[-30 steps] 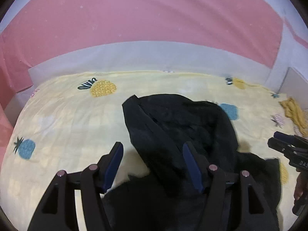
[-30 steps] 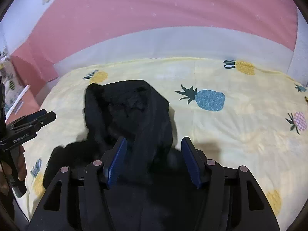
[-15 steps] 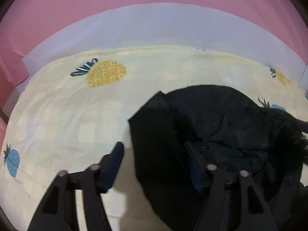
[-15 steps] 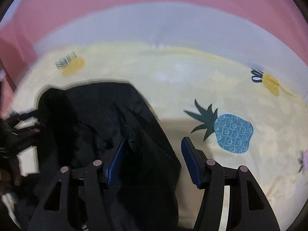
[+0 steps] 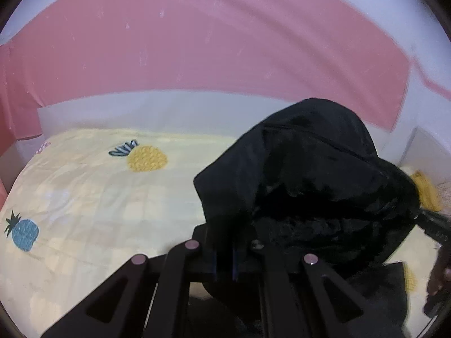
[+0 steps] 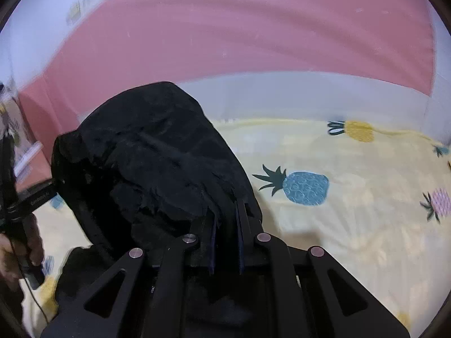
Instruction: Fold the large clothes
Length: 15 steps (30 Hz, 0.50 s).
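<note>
A large black garment (image 5: pixel 307 186) is lifted off the yellow pineapple-print bed sheet (image 5: pixel 93 194). My left gripper (image 5: pixel 224 256) is shut on its left edge, with cloth pinched between the blue pads. My right gripper (image 6: pixel 227 242) is shut on the garment's right edge (image 6: pixel 157 163). The cloth bunches and hangs between the two grippers, and its lower part trails down toward the sheet (image 6: pixel 352 211). The right gripper also shows at the right edge of the left wrist view (image 5: pixel 435 225), and the left gripper at the left edge of the right wrist view (image 6: pixel 31 200).
A pink and pale wall (image 5: pixel 197 56) runs behind the bed. A mustard-yellow cloth (image 5: pixel 425 191) lies at the bed's far right. Pink furniture and clutter (image 6: pixel 25 146) stand beyond the bed's left side.
Both grippers went from open over the flat garment to shut on its edges. The garment has been lifted off the sheet and now hangs bunched between them.
</note>
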Available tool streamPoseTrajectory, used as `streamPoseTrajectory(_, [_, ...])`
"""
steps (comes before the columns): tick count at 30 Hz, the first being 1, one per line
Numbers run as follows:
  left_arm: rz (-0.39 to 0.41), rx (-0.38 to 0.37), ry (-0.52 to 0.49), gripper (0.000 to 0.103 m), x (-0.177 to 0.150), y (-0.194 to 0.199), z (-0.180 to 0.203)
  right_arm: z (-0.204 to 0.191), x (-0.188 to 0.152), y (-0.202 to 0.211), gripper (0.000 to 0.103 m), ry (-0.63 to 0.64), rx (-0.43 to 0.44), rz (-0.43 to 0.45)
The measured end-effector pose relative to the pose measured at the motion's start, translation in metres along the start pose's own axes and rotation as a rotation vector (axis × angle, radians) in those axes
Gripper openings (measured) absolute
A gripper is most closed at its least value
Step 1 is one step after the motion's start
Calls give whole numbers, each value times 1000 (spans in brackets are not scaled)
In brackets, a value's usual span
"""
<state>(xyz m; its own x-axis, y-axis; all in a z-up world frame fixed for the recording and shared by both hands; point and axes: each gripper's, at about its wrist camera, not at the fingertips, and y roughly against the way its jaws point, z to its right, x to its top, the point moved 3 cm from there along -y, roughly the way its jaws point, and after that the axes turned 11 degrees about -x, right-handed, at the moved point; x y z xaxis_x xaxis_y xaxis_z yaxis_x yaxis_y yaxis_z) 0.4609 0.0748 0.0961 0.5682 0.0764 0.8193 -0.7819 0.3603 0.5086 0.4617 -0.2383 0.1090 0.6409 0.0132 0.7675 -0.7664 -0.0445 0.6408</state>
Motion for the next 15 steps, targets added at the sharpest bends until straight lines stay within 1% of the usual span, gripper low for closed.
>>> streamPoseTrajectory(2, [33, -42, -1, 7, -9, 31, 12, 9, -20, 36, 11, -39, 20, 30])
streamPoseTrajectory(5, [63, -79, -34, 7, -35, 73, 34, 18, -56, 69, 11, -94, 50, 37])
streamPoseTrajectory(8, [51, -121, -42, 7, -73, 100, 47, 24, -98, 88, 11, -127, 48, 24])
streamPoseTrajectory(10, [21, -126, -44, 8, -104, 113, 52, 26, -127, 95, 11, -155, 65, -8])
streamPoseTrajectory(12, [-22, -115, -46, 10, -135, 118, 49, 21, -156, 101, 11, -130, 55, -52])
streamPoseTrajectory(15, [-122, -80, -48, 14, -175, 120, 42, 13, -198, 101, 11, -87, 60, -142])
